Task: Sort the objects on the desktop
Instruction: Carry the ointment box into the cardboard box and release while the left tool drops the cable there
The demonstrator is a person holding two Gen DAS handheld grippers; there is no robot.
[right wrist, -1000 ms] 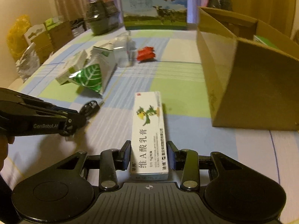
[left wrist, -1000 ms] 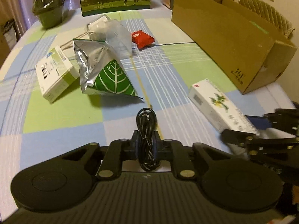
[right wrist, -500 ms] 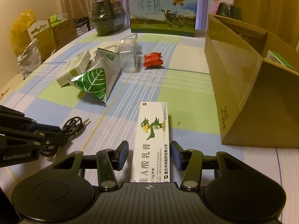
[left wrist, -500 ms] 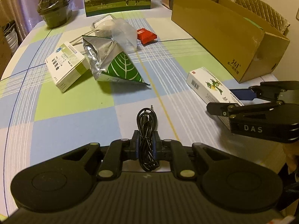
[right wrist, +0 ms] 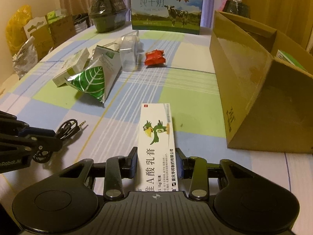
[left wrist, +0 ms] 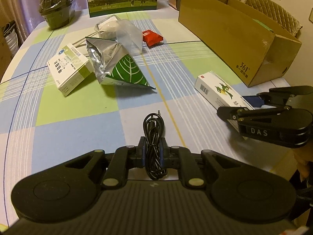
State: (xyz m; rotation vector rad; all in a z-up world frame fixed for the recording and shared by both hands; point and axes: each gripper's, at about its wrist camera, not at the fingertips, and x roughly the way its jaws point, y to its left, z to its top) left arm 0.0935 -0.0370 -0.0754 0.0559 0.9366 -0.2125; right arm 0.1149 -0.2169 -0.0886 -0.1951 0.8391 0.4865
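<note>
A coiled black cable (left wrist: 153, 129) is pinched between the fingers of my left gripper (left wrist: 152, 152), which is shut on it low over the checked tablecloth. From the right wrist view the cable (right wrist: 68, 127) hangs at the left gripper (right wrist: 52, 139), jack plug pointing right. My right gripper (right wrist: 156, 160) is shut on the near end of a long white ointment box (right wrist: 156, 129) with a green parrot. The left wrist view shows that ointment box (left wrist: 217, 88) sticking out of the right gripper (left wrist: 244, 105).
An open cardboard box (left wrist: 225, 29) (right wrist: 244, 74) lies at the right. Mid-table: a leaf-print foil pouch (left wrist: 125, 72), a white-green carton (left wrist: 68, 68), a clear plastic bag (left wrist: 127, 33), a red packet (left wrist: 152, 37). A milk case (right wrist: 166, 7) and dark bowls (right wrist: 107, 17) stand behind.
Both grippers have risen and drawn back a little from the table, each keeping its item. The ointment box's far end has come up off the cloth.
</note>
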